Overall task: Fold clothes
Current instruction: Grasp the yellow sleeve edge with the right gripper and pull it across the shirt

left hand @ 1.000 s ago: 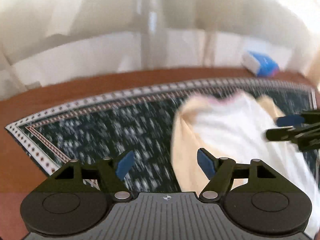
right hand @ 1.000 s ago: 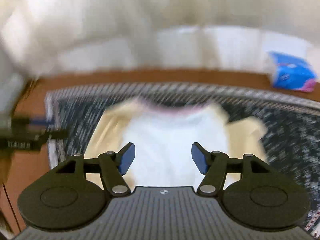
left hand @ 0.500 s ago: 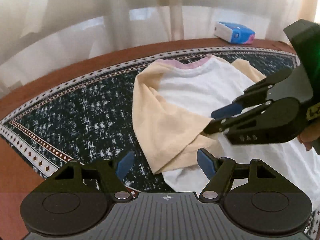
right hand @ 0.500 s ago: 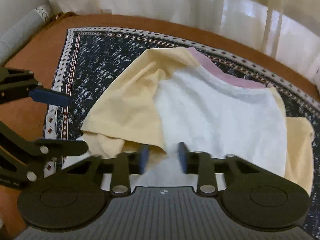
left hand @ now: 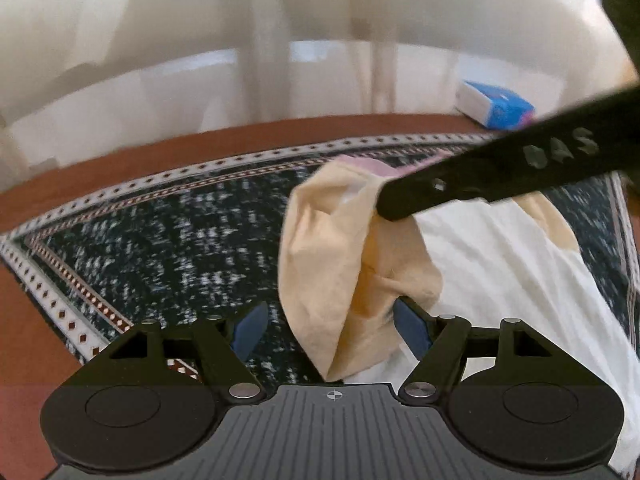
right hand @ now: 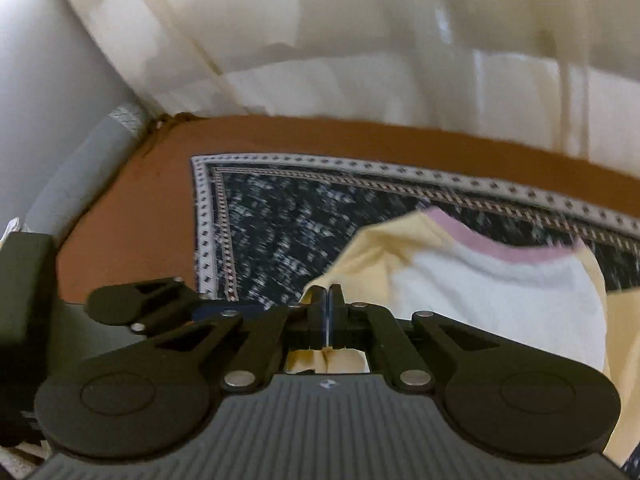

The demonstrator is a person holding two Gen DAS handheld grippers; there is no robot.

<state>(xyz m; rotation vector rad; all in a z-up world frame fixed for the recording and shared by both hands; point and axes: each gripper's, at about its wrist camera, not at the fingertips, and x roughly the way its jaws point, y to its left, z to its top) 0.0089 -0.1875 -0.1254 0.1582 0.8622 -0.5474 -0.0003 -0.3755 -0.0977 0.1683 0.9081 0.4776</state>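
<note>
1. Behind the right gripper (right hand: pixel 329 300) body, the pinched fabric was mostly hidden; only a strip of yellow cloth showed through the gap under the closed jaws. Both views were motion-blurred, and the rug (left hand: pixel 168 240) pattern smeared.
2. The shirt (left hand: pixel 500 264), white body, yellow sleeves, pink collar, lay on the rug; its lower right part ran out of the left wrist view. The rug lay on a brown surface (right hand: pixel 132 208).
3. A blue and white pack (left hand: pixel 496 106) sat beyond the shirt at the far edge of the brown surface, its print too blurred to read.
4. Compared with half a second earlier, the yellow sleeve (left hand: pixel 336 264) no longer lay flat on the shirt: it hung lifted in a bunched fold above the rug. The right gripper's jaws had just been closing, with sleeve cloth between them.
5. Right gripper (left hand: pixel 394 210): jaws pressed together, pinching the sleeve at its upper edge, the cloth draping down from the tips.
6. Left gripper (left hand: pixel 332 328): jaws spread wide, gripping nothing. The hanging sleeve's lower end dropped between its blue pads (left hand: pixel 250 330); whether the cloth brushed the right-hand pad could not be told.
7. In the right wrist view, the left gripper (right hand: pixel 224 312) sat partly hidden just left of the shirt.
</note>
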